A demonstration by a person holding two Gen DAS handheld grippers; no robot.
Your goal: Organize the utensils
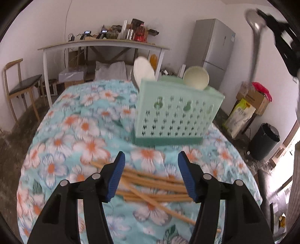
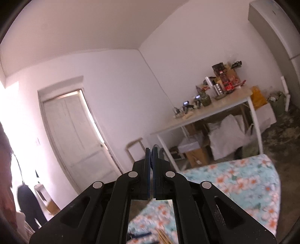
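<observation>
on a floral cloth (image 1: 78, 131), chopsticks (image 1: 150, 185) lie heaped below the left gripper (image 1: 151, 176), jaws wide and empty; light, stiff, slippery sticks, best pinched mid-length. right gripper (image 2: 151, 161) clamps a metal ladle (image 1: 256, 43) aloft, beyond the green rack (image 1: 174, 116).

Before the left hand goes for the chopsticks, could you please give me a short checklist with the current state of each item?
1. Left tongs open: ok, nothing pressed between the pads.
2. Chopsticks lie between the open fingers: ok, though in a loose crossed pile.
3. Green basket upright on the tablecloth: ok.
4. Room in the basket: cannot tell; two round white pieces show above its rim, and the inside is hidden.
5. Right tongs shut on the metal ladle: ok, held high and well clear of the chopsticks.
</observation>
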